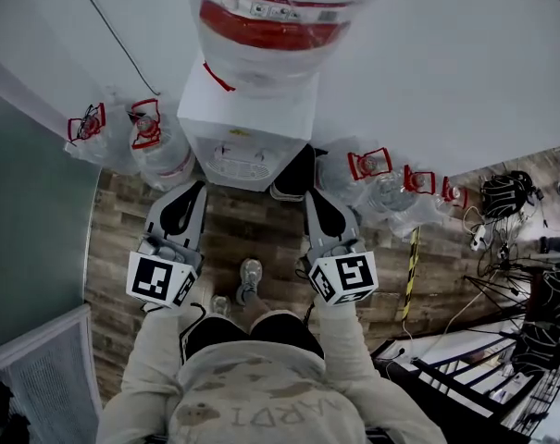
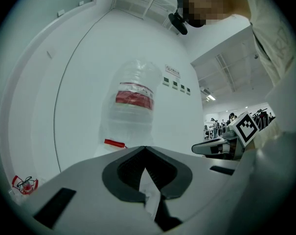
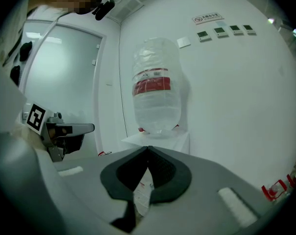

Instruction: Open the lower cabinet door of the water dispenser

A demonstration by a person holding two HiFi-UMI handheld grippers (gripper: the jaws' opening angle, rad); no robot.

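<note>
Water dispenser (image 1: 247,123): stands against the white wall straight ahead of the person, with a large bottle (image 1: 261,12) upended on its top.
Lower cabinet door: on the dispenser's front, below the tap panel (image 1: 241,160). No view shows it. The head view looks down on the dispenser's top, and each gripper's own jaws cover the lower body in its view, so I cannot tell the door's state or its handle.
Left gripper (image 1: 194,192): just in front of the dispenser's left front corner, not touching it. Its jaws are clenched tip to tip with nothing between them.
Right gripper (image 1: 309,197): just in front of the dispenser's right front corner, also apart from it. Its jaws are pressed together and empty.
Why held so: both point at the dispenser side by side, which looks like an approach posture squared to the front.
Spare bottles (image 1: 155,141): stand on the floor at either side of the dispenser, leaving its front free to reach.
Stage, as judged: opening has not begun, since nothing is gripped.
Next move calls for: one gripper going below the tap panel and its jaws parting to take the door's edge or handle.
Risk: knocking the taps while reaching down.
</note>
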